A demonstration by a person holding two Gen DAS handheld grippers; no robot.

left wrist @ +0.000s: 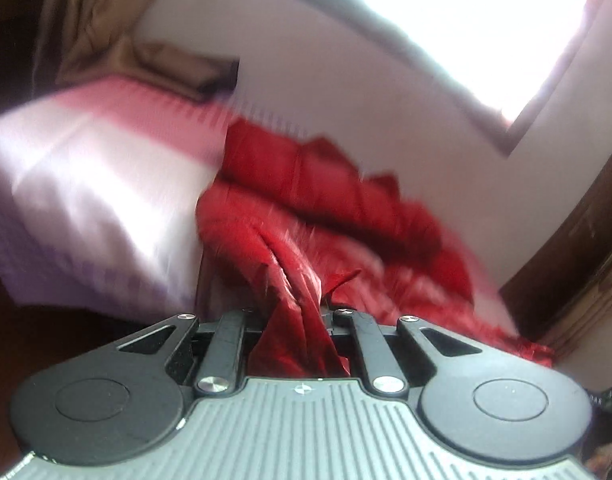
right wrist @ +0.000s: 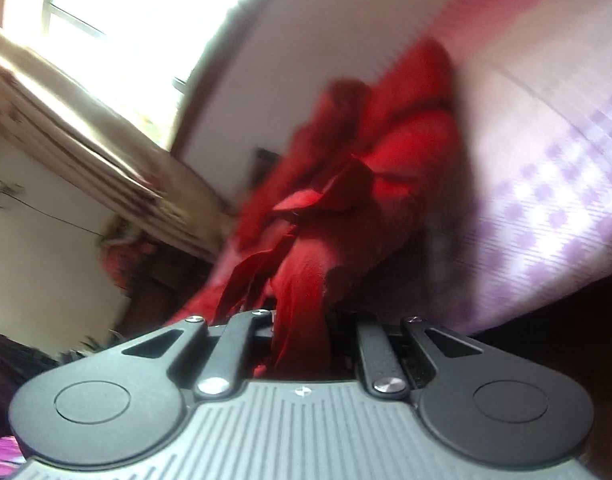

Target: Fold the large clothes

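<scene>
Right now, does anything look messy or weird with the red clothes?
Yes. The red garment lies bunched and crumpled on the bed, not spread flat. Both the left gripper and right gripper pinch twisted wads of it.

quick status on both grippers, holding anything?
Left gripper: shut on the red garment.
Right gripper: shut on the same red garment.

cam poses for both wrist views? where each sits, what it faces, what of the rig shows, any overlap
Left wrist: sits on the left gripper, looking along its fingers at the red garment on the bed; only the gripper's black linkage shows, pinching red cloth.
Right wrist: sits on the right gripper, tilted, facing the garment, a window behind; only its linkage shows, also pinching cloth.
Shared: garment, bed; neither shows the other gripper.
</scene>
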